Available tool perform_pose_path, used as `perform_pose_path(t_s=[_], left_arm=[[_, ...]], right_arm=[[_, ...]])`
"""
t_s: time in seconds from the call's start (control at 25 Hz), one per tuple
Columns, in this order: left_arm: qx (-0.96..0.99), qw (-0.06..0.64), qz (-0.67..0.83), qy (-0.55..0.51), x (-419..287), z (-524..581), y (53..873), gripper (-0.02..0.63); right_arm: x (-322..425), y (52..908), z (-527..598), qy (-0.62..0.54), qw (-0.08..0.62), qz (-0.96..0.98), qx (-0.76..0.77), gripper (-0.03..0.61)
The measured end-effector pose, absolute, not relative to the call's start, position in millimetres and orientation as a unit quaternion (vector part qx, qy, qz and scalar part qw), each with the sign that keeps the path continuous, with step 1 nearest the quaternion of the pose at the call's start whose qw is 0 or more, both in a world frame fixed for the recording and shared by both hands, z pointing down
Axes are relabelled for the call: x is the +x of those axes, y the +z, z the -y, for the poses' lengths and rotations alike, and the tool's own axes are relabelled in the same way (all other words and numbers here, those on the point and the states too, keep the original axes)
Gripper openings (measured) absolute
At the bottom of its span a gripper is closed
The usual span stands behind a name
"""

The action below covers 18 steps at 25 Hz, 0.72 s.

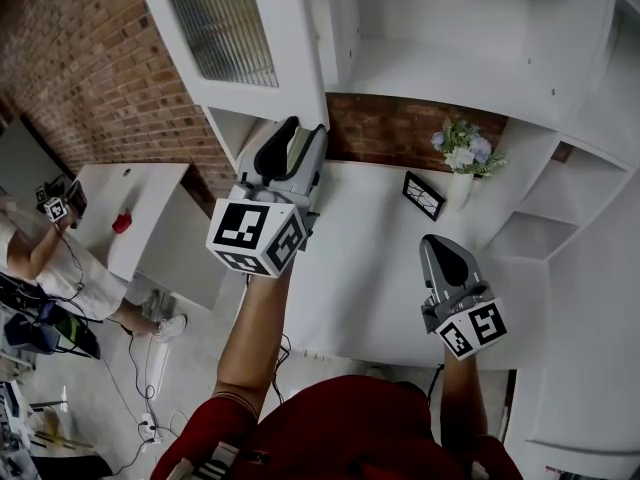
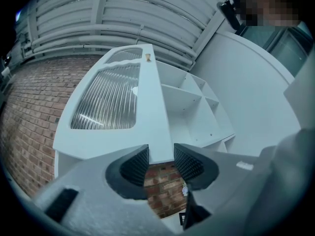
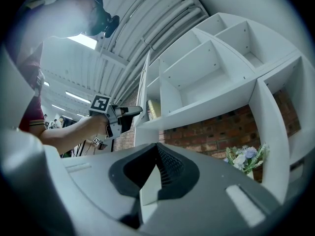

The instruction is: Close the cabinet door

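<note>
Sliding your spread left hand-held gripper point(image 1: 296, 134) onto the cabinet door point(image 1: 215, 18) edge at 12 o'clock, push slowly; your right hand-held gripper point(image 1: 446, 254) is pressed together.

Matt white cabinet door point(image 2: 150, 117), ribbed glass pane point(image 2: 106, 102); rough brick wall point(image 1: 90, 68).

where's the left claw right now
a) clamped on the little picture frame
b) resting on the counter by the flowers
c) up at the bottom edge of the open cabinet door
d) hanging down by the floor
c: the left claw is up at the lower edge of the open cabinet door, with its jaws apart and not pressing on anything.
</note>
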<state>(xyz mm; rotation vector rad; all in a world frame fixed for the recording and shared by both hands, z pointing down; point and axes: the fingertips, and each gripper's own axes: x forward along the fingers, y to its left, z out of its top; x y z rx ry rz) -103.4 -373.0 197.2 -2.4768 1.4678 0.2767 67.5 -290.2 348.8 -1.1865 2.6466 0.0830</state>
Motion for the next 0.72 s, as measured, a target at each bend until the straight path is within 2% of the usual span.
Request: perform_pose_path(t_s=[0.4, 0.72], left_arm=[[-0.844, 0.125, -0.513, 0.090, -96.1, 403.8, 198.6, 0.121], [-0.843, 0.124, -0.516, 0.089, -91.1, 424.0, 198.3, 0.120]], right_arm=[[68.1, 354.4, 307.8, 0.024, 0.119, -0.906, -0.406, 0.014], [75.9, 362.2, 315.1, 0.015, 0.117, -0.901, -0.418, 0.013]])
